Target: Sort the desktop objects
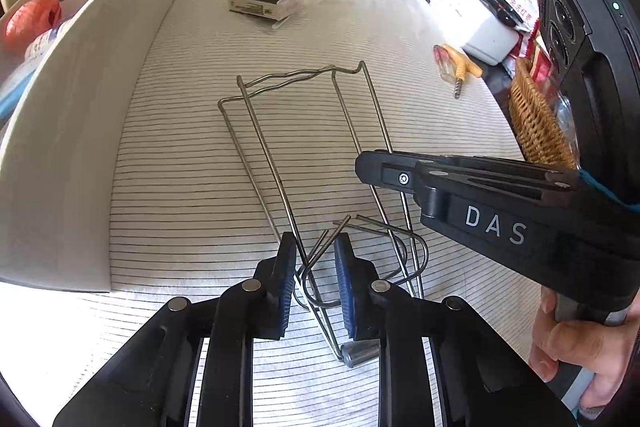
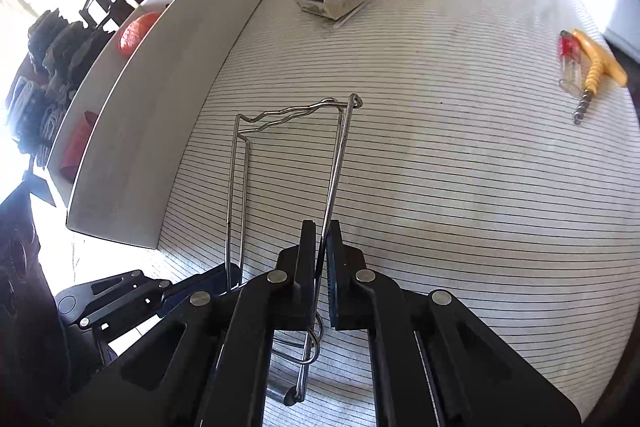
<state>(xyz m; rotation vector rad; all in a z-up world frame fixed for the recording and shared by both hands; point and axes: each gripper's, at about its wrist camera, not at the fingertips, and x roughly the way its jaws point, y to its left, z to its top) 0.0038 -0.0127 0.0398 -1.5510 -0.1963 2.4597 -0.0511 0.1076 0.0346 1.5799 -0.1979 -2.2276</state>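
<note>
I have both grippers on the wire rack (image 1: 304,131), which lies on the striped cloth (image 1: 180,187) in the middle of the table, its wavy end pointing away from me and its hooked end close under the cameras. In the left wrist view, my left gripper (image 1: 316,267) has its jaws parted around the hooked end: the blue pads (image 1: 344,291) stand on either side of the bent wires with a gap showing, so they are not pinching anything that I can see. A small metal cylinder (image 1: 360,353) sits at the rack's near tip, just below the pads.

In the right wrist view, my right gripper (image 2: 321,267) has its jaws nearly together with one long side rod of the rack (image 2: 336,167) running between them; the pads look clamped on that rod. The left view shows the same gripper (image 1: 384,173) from the side, reaching across the rack's right rod.

To the left, a white tray (image 1: 80,107) runs along the cloth's edge, and an orange ball (image 1: 32,19) lies beyond its wall. Farther back on the cloth is a dark box (image 1: 264,1). Off to the right, well apart from the rack, lie a yellow corkscrew (image 2: 596,71) and, touching it, a red-capped clear item (image 2: 570,63). A wicker basket (image 1: 536,123) stands past the cloth's right edge.
</note>
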